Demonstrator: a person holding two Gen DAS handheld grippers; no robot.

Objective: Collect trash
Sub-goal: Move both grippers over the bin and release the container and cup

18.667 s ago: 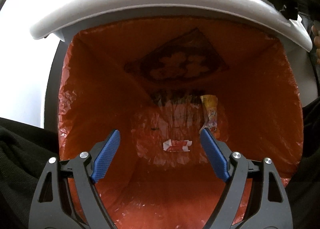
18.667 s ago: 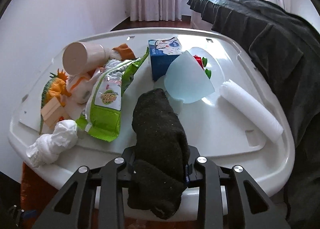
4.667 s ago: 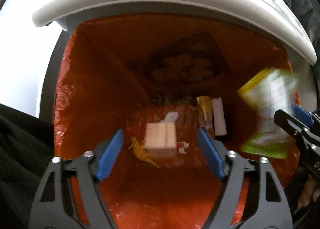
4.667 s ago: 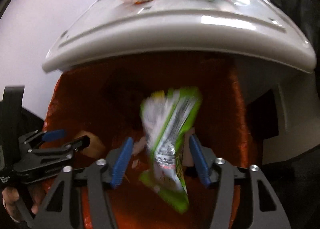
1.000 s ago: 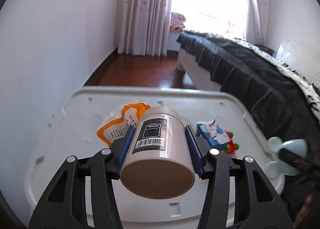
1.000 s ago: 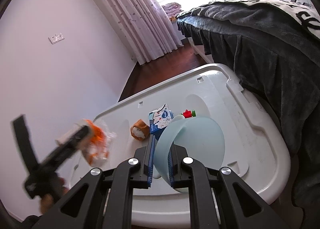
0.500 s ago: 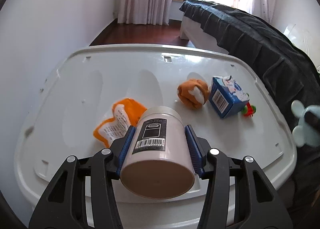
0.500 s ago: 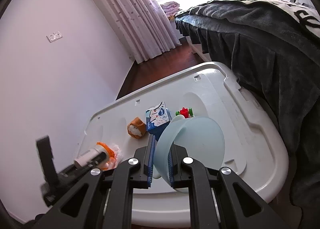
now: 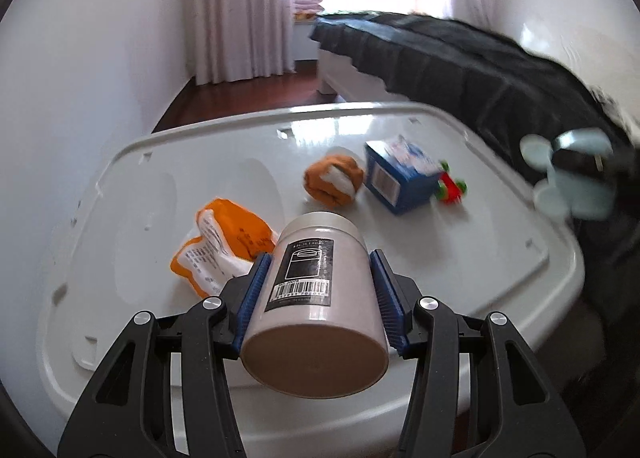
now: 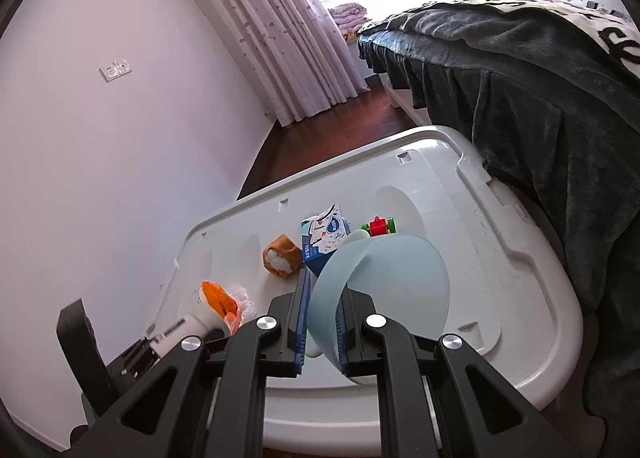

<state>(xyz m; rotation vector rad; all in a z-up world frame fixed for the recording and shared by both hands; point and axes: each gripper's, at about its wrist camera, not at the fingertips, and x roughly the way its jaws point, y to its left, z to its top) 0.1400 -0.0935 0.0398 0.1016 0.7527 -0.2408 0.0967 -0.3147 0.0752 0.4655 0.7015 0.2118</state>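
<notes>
A white cylindrical jar with a black barcode label is lying on its side between the blue pads of the left tool, which is clamping it on both flanks, its flat base facing the camera; the jar is hanging above the near edge of the white lid that is serving as the bench. Taking the jar as the landmark, an orange-and-white snack wrapper is lying on the lid just to its left and slightly behind it, an orange rolled sock with a white core is sitting farther back and a little to the right, and a blue carton is resting beyond that, to the right, with a small red-and-green toy touching the carton's right side. Well to the right of the jar, off the lid's edge, the right tool is pinching the rim of a pale blue bowl, its pads pressing on either face of the thin wall; in the left wrist view that bowl is showing as a blurred pale blue shape. Behind the lid, a bed with a dark grey cover is running along the right, and pale curtains are hanging at the bright window.
</notes>
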